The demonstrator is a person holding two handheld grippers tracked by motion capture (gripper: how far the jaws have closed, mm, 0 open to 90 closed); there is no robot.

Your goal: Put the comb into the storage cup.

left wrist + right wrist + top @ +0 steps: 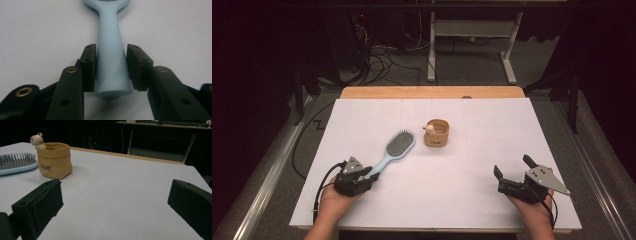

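The big white table (437,200) is in front of me. On it lies a light blue hairbrush (395,150), slanting from the middle of the table down toward my left side, with its bristles facing up. Its handle end is right by my left hand.

Just beside the brush head, to its right, stands a little tan pot (437,133) that looks like a paper bag. A tiny cream animal (37,140) peeks over its rim.

My left gripper (111,70) has its two black fingers (89,62) squeezed on the brush handle, one on each side, close to the handle's end. The brush lies flat on the table.

My right gripper (513,169) sits low on the right side of the table, well apart from the brush and the pot. Its fingers (40,205) are spread wide, with just white table between them.
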